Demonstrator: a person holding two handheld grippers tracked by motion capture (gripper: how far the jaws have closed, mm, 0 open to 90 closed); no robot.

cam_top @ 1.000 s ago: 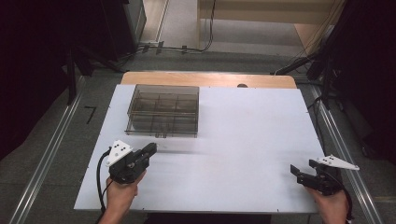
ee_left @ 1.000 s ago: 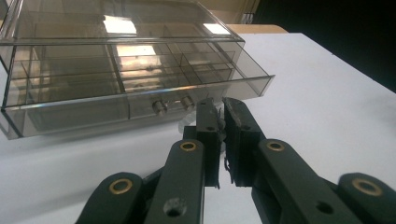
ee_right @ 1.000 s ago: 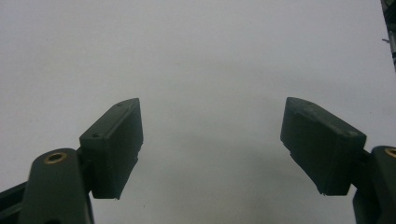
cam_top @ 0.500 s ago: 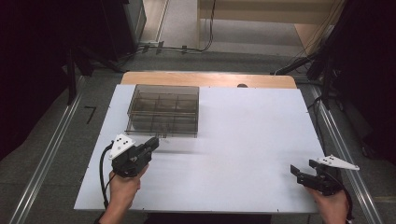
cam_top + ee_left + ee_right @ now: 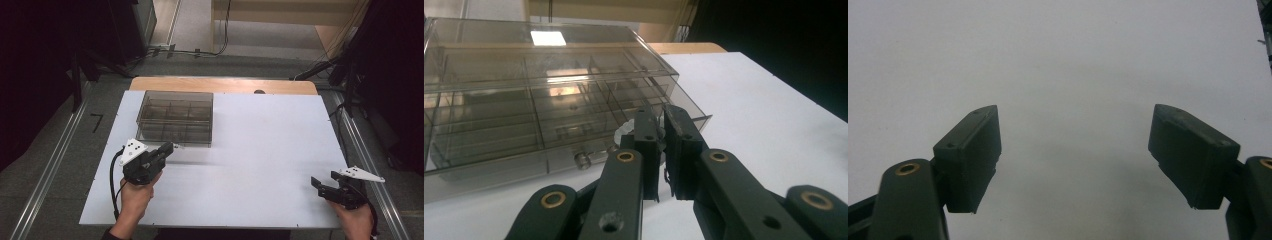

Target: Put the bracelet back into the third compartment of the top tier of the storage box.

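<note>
One table (image 5: 260,150) with a white top carries the work, a strip of bare wood showing along its far edge. On it stands one clear, smoke-tinted plastic organizer box (image 5: 175,117), set in the far-left part of the top. The box is a flat rectangle whose long axis runs left to right, parallel to the table's far edge; its front face, with a drawer (image 5: 624,135), looks toward the person. Inside, dividers split it into compartments, three across by the high view's count; how many rows deep cannot be told surely. The drawer at the right of the front stands out a little from the box face in the left gripper view.

There are two hands and two grippers. The left hand (image 5: 134,195) comes up from the near edge, forearm angled forward, and points the left gripper (image 5: 169,148) up and to the right at the box's near-right front. Its jaws are clenched almost together, with a thin slit between them, at a small whitish knob (image 5: 625,131) on the drawer front; whether they actually pinch the knob cannot be told.

The right hand (image 5: 356,220) rests at the near-right corner of the table, well apart from the box. The right gripper (image 5: 316,183) points left across bare table, its jaws spread wide and grasping nothing.
</note>
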